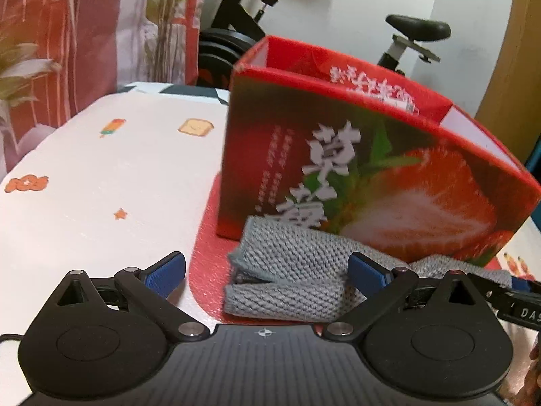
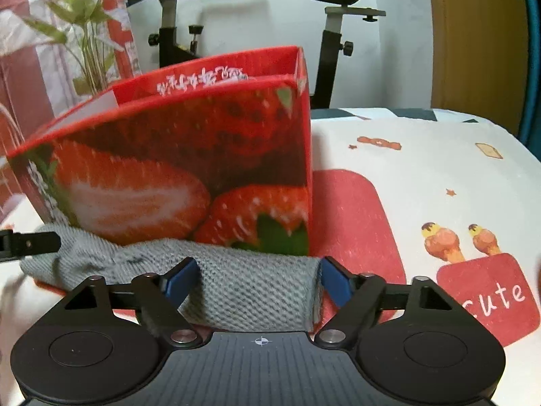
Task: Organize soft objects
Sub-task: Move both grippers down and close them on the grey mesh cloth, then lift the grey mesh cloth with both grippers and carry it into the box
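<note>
A grey knitted cloth (image 1: 290,277) lies on the table in front of an open red strawberry box (image 1: 372,169). My left gripper (image 1: 267,272) is open, with its blue pads on either side of the cloth's folded left end. In the right wrist view the cloth (image 2: 257,287) fills the gap of my right gripper (image 2: 258,282). Its blue pads stand wide at the cloth's right end, and I cannot tell if they press it. The box (image 2: 182,169) stands just behind. The left gripper's tip (image 2: 30,243) shows at the left edge.
The table has a white cloth with cartoon prints (image 1: 101,176) and red patches (image 2: 351,216). An exercise bike (image 1: 243,17) stands behind the table by a white wall. A red flowered curtain (image 1: 67,34) hangs at the left.
</note>
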Available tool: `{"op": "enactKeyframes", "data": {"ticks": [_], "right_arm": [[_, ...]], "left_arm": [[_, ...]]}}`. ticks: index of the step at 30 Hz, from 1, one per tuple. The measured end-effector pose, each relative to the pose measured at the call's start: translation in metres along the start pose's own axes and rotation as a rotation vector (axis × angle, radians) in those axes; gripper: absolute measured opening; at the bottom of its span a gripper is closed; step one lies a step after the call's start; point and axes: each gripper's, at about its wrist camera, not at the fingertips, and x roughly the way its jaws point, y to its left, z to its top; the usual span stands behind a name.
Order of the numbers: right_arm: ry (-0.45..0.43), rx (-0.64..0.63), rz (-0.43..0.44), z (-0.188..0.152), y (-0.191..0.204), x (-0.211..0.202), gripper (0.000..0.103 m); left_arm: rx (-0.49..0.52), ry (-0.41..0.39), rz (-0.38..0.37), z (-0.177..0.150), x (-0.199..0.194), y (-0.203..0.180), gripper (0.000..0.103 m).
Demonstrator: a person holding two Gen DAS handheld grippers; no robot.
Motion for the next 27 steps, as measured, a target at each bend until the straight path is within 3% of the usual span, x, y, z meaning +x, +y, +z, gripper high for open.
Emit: {"op": "enactKeyframes", "data": {"ticks": [9,12,14,18,20,26,27], "right_arm": [[-0.007,0.029,0.014,-0.007,-0.008,-0.001,0.074],[-0.006,0.026,0.014,-0.006,-0.009,0.0,0.074],[-0.006,0.025,0.016,-0.005,-0.01,0.001,0.072],[-0.005,0.039,0.02,-0.005,-0.011,-0.001,0.065],[-0.004,0.043,0.024,-0.005,-0.012,-0.003,0.056],[0.012,0.04,0.059,-0.009,-0.009,-0.012,0.027],[0.018,0.048,0.07,-0.009,-0.008,-0.014,0.027]], "left_arm": [[0.017,0.018,0.022,-0.002,0.011,-0.001,0.103],[0.033,0.016,0.025,-0.002,0.009,-0.003,0.098],[0.054,0.01,0.0,-0.003,0.006,-0.007,0.079],[0.085,0.011,-0.033,-0.006,0.001,-0.013,0.057],[0.085,0.01,-0.07,-0.008,-0.001,-0.012,0.035],[0.136,-0.001,-0.068,-0.012,-0.014,-0.021,0.024],[0.137,-0.003,-0.067,-0.013,-0.016,-0.022,0.024]]}}
